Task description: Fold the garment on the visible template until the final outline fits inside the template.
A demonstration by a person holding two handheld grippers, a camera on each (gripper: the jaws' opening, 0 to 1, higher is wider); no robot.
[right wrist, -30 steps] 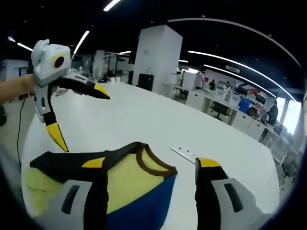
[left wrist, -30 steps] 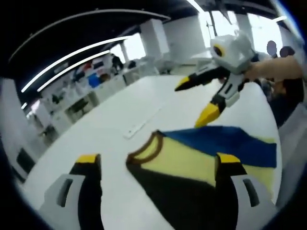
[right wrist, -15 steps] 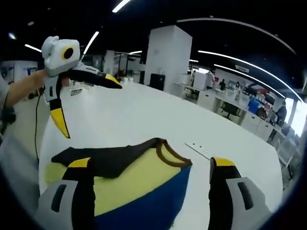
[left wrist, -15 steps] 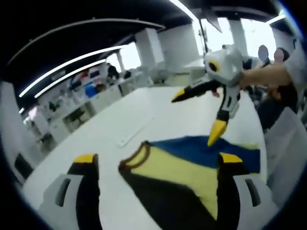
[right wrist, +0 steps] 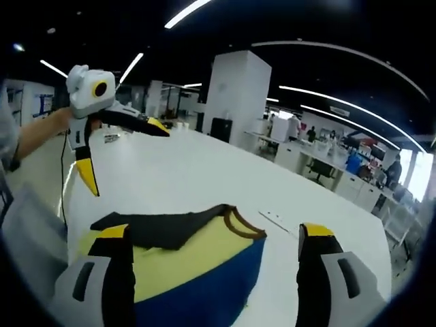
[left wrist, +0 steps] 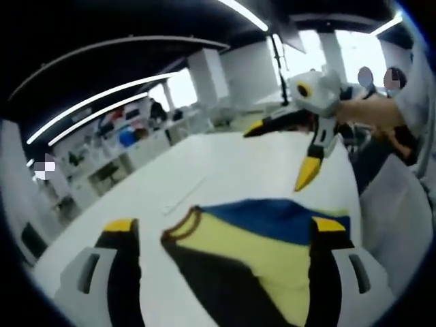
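The folded garment point(left wrist: 262, 248), yellow with a blue part, a black part and a brown collar point(left wrist: 182, 225), lies flat on the white table point(left wrist: 225, 160). My left gripper point(left wrist: 225, 226) hovers over its near edge, open, with nothing between the jaws. The right gripper point(left wrist: 281, 151) hangs open above the garment's far blue edge, held by a hand point(left wrist: 368, 112). In the right gripper view the garment point(right wrist: 191, 255) lies under my open right gripper point(right wrist: 214, 231). There the left gripper point(right wrist: 124, 155) floats open above the table at the upper left.
A thin pale strip point(left wrist: 184, 196) lies on the table beyond the collar, also seen as the strip point(right wrist: 276, 219) in the right gripper view. Office desks point(left wrist: 129, 146) and a white pillar point(right wrist: 231, 95) stand past the table's edge. People point(left wrist: 392, 85) stand at the far right.
Both cameras have drifted slightly, and the right gripper has lifted a little away from the blue edge. The garment keeps the same fold and both grippers stay open.
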